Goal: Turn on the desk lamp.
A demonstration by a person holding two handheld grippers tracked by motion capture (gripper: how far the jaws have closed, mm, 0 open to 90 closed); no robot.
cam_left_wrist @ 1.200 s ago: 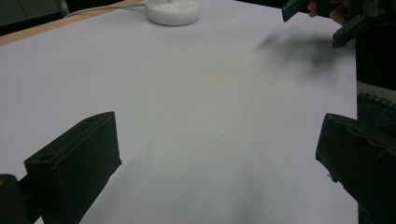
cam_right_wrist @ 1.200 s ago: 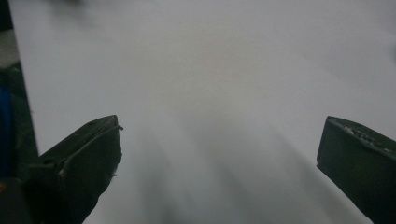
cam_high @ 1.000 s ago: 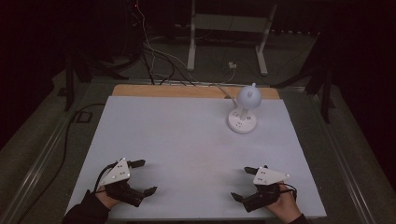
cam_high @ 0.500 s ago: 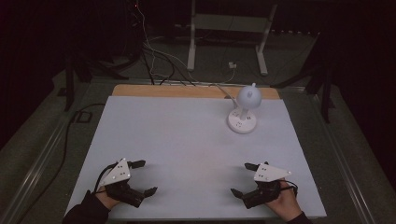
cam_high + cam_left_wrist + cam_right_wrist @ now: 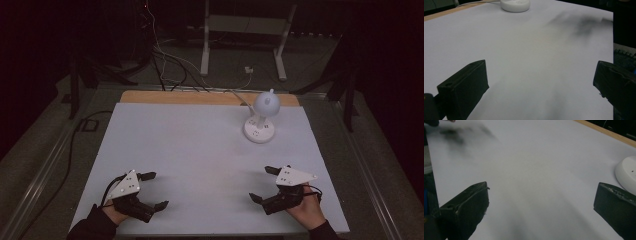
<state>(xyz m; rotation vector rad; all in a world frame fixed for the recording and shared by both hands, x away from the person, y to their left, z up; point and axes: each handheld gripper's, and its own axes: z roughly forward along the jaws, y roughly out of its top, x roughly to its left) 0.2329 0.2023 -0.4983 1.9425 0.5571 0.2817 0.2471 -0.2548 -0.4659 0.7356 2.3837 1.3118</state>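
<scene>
- Barely anything has moved: right gripper (image 5: 264,184) nudged slightly toward frame centre, jaws wide apart, nothing between them.
- Left gripper (image 5: 152,190) sits lower left, jaws apart too.
- White lamp (image 5: 261,121) stands upper right on the counter (image 5: 200,145), well apart from both.

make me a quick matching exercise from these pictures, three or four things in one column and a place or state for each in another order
Things:
1. left tongs
2. right tongs
3. white lamp
4. wooden strip

Places or states:
A. stands on the far right part of the white table
B. open, near the front left corner
C. runs along the table's far edge
D. open, near the front right corner

Pairs: 1-B, 2-D, 3-A, 4-C
</scene>
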